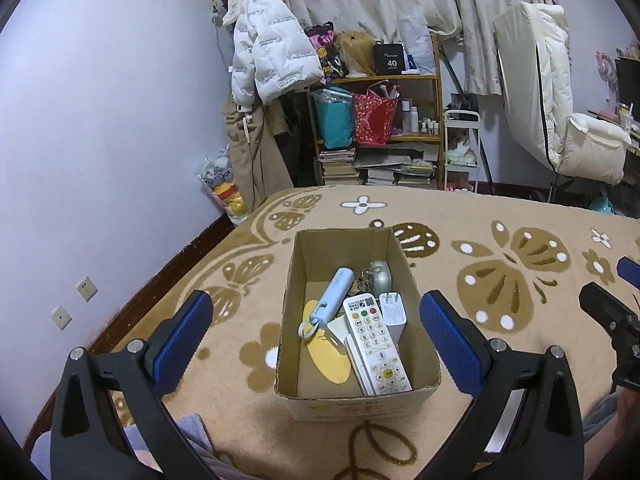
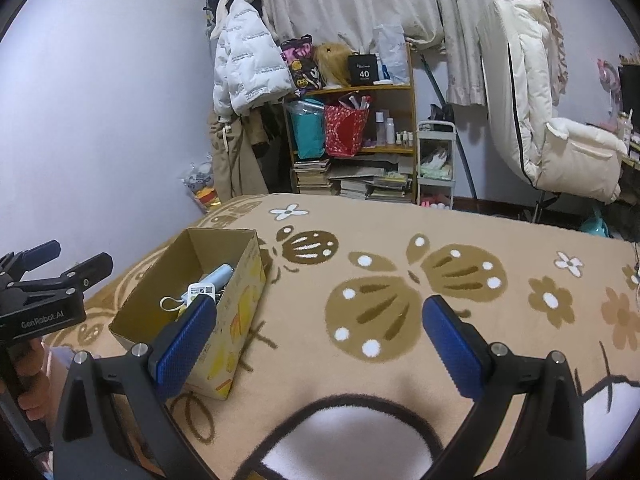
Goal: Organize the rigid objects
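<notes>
I have the left gripper (image 1: 316, 320) hovering over the open cardboard box (image 1: 298, 276), jaws spread wide and holding nothing, one finger on each side of the box. The right gripper (image 2: 320, 332) hangs over bare blanket (image 2: 500, 236), jaws also wide and empty.

The box sits on the bed toward its left edge. Inside I see a white remote (image 1: 374, 340), a pale blue power bank (image 1: 332, 294) with a loop strap, a white charger block (image 1: 394, 312), a yellow flat piece (image 1: 326, 350) and a silvery object (image 1: 378, 274) at the far end; what that last one is I cannot tell.

My worries, as judgement: the things overlap, so reaching for one could drag a neighbour or snag the strap. The blanket is soft, so a push on the box wall may tip or slide the light box toward the bed's left edge. The grippers sit near each other and could knock together.
</notes>
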A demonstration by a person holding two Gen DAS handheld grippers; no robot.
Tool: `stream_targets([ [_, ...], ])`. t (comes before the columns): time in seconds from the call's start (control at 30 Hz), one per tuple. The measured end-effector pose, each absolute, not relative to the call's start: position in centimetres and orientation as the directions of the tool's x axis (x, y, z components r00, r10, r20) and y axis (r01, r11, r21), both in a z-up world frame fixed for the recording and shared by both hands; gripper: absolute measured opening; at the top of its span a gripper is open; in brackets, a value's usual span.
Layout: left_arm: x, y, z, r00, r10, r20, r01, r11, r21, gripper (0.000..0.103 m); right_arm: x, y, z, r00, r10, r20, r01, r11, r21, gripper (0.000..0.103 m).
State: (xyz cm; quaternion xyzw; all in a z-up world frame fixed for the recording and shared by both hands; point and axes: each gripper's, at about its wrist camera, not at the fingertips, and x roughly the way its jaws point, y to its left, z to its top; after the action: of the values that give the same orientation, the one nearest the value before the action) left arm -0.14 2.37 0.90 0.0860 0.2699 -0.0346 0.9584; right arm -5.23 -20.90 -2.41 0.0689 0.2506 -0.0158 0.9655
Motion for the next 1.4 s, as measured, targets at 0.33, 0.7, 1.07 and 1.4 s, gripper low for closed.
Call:
stream_targets([
  [0.33, 0.5, 2.7, 0.1, 0.831, -0.027, -0.555, 0.115, 0.986, 0.123, 0.102, -5.5, -21.3, -2.5, 0.875, -0.014, -0.483, 0.087, 0.988, 0.129, 0.103],
  [0.7, 0.4, 2.4, 0.0, 0.829, -0.033, -0.558, 0.123, 0.985, 0.125, 0.102, -5.5, -21.5, -2.4, 0.878, -0.019, -0.479, 0.092, 0.987, 0.129, 0.103],
  [1.07, 0.1, 2.6, -0.3, 0.829, -0.024, -0.559, 0.115, 0.985, 0.128, 0.102, -5.4, -21.7, -2.4, 0.878, -0.024, -0.479, 0.098, 0.986, 0.131, 0.103],
  [1.4, 0.3, 2.7, -0.5, 0.824, -0.024, -0.567, 0.119, 0.984, 0.130, 0.102, -5.4, -21.6, -2.5, 0.878, -0.026, -0.477, 0.100, 0.986, 0.131, 0.103],
])
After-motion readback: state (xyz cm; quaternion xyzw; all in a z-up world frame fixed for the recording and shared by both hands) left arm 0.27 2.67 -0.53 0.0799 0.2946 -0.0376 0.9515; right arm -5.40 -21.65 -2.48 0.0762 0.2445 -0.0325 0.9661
